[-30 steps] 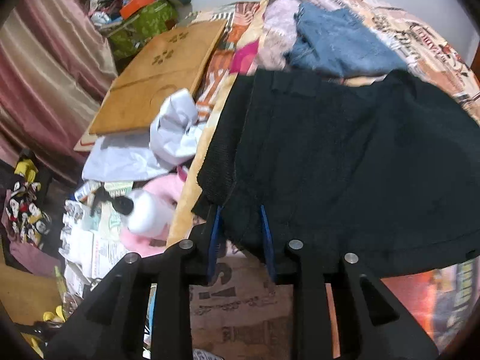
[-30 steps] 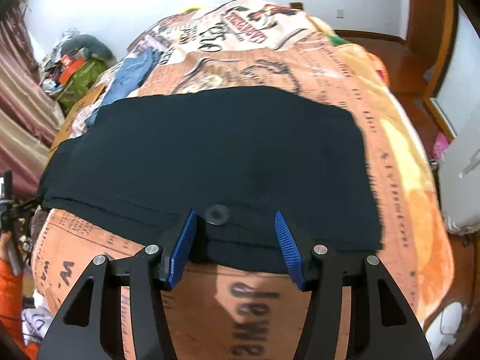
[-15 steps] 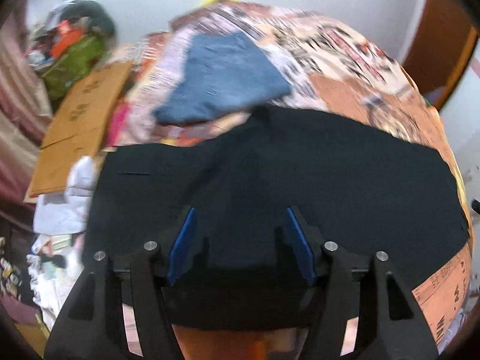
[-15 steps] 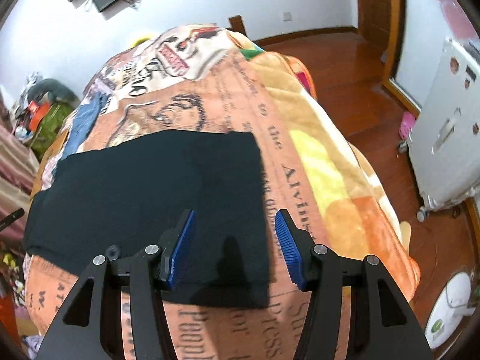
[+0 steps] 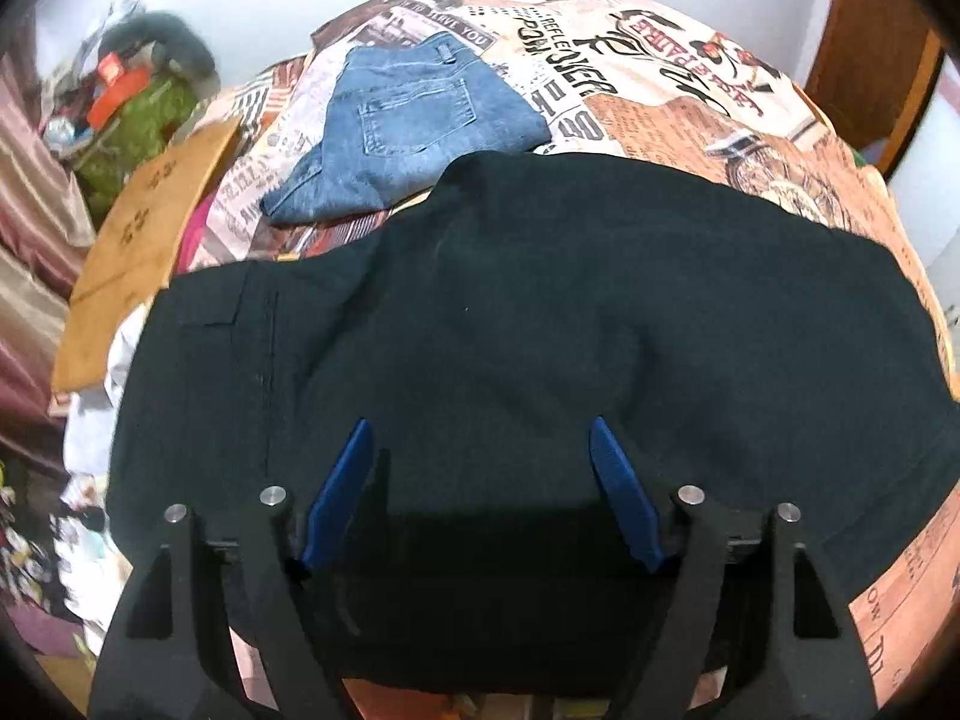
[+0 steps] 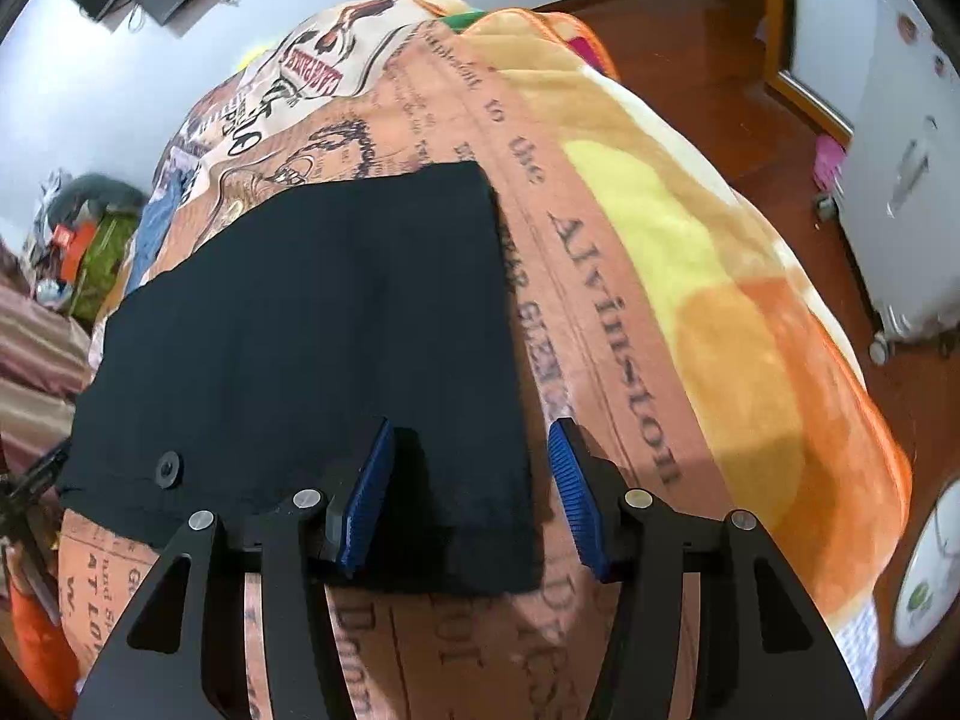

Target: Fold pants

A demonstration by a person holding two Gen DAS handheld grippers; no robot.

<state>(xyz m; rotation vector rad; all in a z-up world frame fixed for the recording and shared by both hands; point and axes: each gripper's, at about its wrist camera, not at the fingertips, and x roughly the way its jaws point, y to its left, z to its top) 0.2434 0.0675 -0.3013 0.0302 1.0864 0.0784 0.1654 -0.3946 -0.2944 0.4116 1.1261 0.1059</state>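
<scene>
Bed (image 6: 690, 276) under a newsprint-pattern blanket in orange, cream and yellow fills both your views; wood floor (image 6: 690, 60) off its right side

Black pants (image 5: 540, 312) lie flat across the bed's near half, running from the left edge toward the right; folded layers show, with a seam and pocket flap at the left end. In the right wrist view the pants (image 6: 312, 324) end in a straight edge short of the bed's right side, and a round black button (image 6: 168, 468) sits near the near edge

Folded blue jeans (image 5: 408, 126) lie behind the black pants toward the bed's far left corner, back pocket up, their near edge just touching or tucked under the black cloth; cannot tell which

Brown cardboard sheet (image 5: 144, 240) leans off the bed's left edge, clutter and a green bag (image 5: 138, 120) beyond it

Your left gripper (image 5: 480, 462) hangs over the middle of the pants, jaws opening and wide apart, blue pads clear of the cloth

Your right gripper (image 6: 471, 468) straddles the pants' right-hand edge near the near corner: left pad over black cloth, right pad over blanket, jaws apart, nothing pinched
</scene>
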